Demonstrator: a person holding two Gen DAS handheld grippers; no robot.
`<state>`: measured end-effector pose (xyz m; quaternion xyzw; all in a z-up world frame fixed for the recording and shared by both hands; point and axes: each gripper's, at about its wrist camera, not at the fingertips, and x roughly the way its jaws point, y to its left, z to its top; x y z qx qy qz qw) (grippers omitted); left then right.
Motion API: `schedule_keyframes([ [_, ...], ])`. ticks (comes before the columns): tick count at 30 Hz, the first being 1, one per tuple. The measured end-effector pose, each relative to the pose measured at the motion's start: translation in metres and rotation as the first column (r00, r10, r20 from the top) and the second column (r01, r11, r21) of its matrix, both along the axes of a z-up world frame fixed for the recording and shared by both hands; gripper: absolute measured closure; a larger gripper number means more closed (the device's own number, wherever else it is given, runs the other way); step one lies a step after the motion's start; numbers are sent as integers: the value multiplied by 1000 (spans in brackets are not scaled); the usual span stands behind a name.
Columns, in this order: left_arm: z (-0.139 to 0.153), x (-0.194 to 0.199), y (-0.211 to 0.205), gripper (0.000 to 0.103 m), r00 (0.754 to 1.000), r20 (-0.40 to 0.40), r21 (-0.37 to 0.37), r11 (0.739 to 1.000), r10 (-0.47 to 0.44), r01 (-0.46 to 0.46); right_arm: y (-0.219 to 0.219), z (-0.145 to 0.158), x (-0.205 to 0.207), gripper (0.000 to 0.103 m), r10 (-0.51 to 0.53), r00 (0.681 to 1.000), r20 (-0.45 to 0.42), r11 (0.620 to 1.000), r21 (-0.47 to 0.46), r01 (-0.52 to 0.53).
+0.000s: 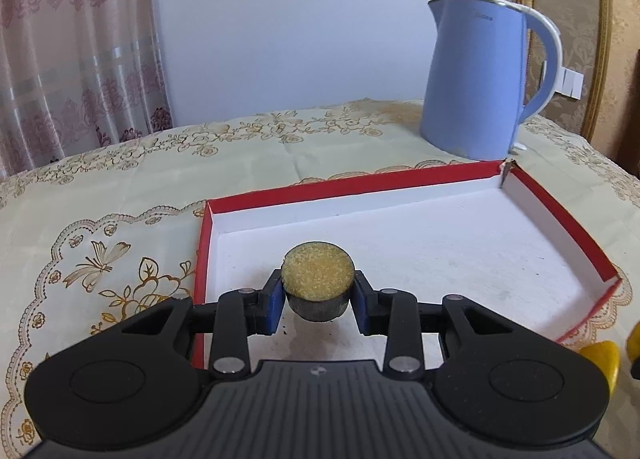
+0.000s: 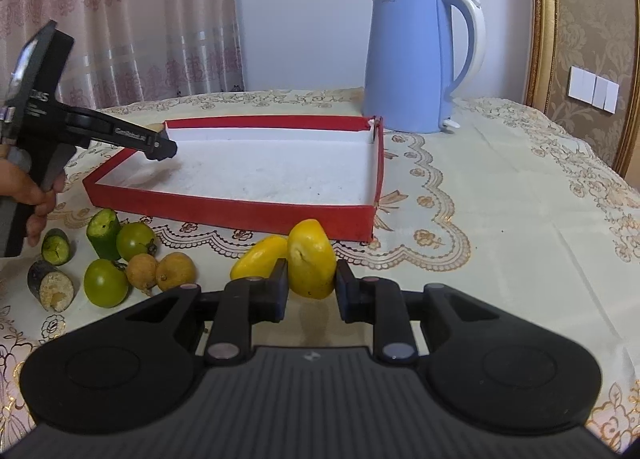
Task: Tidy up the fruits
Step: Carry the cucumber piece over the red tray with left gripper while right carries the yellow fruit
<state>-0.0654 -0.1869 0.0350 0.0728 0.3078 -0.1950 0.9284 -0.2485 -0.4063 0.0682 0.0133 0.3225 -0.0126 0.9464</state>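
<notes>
My left gripper [image 1: 318,293] is shut on a dark-skinned cut piece with a yellow grainy face [image 1: 317,271], held over the left part of the red box with a white floor [image 1: 400,243]. It also shows in the right wrist view [image 2: 160,147] over the box's [image 2: 256,215] left end. My right gripper [image 2: 311,285] is shut on a yellow fruit piece [image 2: 312,261], low over the cloth in front of the box. A second yellow piece [image 2: 258,259] lies just left of it.
A blue kettle [image 1: 480,79] stands behind the box, also in the right wrist view [image 2: 408,59]. On the cloth at the left lie two green round fruits [image 2: 106,282], two brown round fruits [image 2: 176,271], two green cut pieces [image 2: 104,233] and a dark cut piece [image 2: 52,285].
</notes>
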Motion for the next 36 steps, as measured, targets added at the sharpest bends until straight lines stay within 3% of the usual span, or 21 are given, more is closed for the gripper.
schedule_keyframes([
  [5, -3, 6, 1, 69, 1000, -17, -19, 1000, 6, -6, 3, 3, 1, 80, 9, 1000, 0, 1000, -6, -9],
  [14, -5, 24, -6, 69, 997, -67, 38, 999, -22, 25, 10, 6, 6, 80, 30, 1000, 2, 999, -16, -30],
  [19, -11, 31, -10, 69, 991, -124, 31, 999, -39, 43, 12, 7, 7, 80, 38, 999, -1, 999, -20, -38],
  [24, -11, 32, -12, 70, 990, -129, 40, 997, -53, 59, 14, 10, 8, 80, 46, 999, 4, 999, -26, -46],
  [30, -11, 32, -7, 69, 989, -137, 5, 999, -52, 53, 19, 13, 11, 80, 60, 998, -6, 997, -45, -60],
  [36, -11, 27, -7, 69, 989, -128, -85, 994, -78, 67, 25, 15, 19, 80, 64, 998, -19, 996, -63, -65],
])
